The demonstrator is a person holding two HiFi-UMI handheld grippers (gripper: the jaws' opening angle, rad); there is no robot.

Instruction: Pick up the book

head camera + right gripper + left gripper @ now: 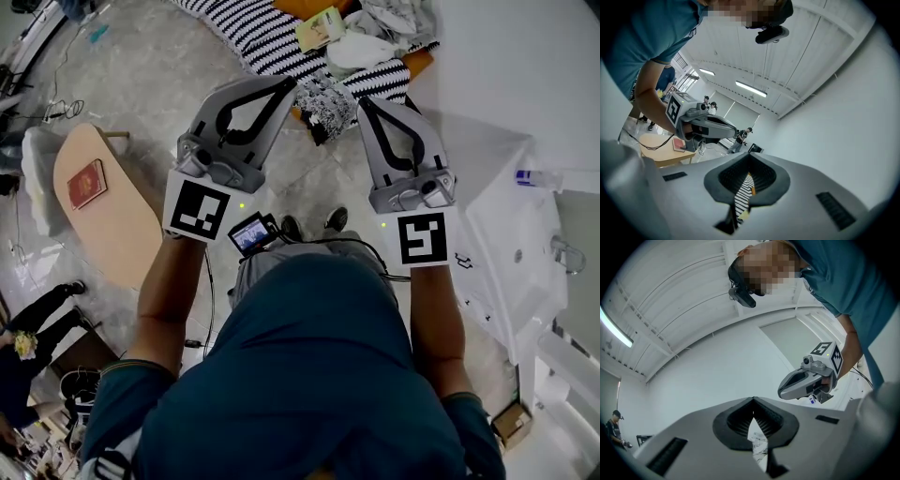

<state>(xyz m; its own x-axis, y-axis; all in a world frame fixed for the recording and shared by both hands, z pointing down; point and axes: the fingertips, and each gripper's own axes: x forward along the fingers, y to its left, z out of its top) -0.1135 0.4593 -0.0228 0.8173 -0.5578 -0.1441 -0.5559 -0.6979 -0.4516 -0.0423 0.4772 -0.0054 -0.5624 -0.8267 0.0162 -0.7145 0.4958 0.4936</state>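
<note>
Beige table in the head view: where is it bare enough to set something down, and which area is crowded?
The beige table is bare everywhere except at the red book. The white surface left of the small bottle is bare too. Crowded: the striped bedding heap.

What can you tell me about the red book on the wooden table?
The book is small, dark red and closed, with a hard-looking cover and a faint mark at its centre. It lies flat, cover up, near one end of the light wooden table. Only the tabletop touches it.
</note>
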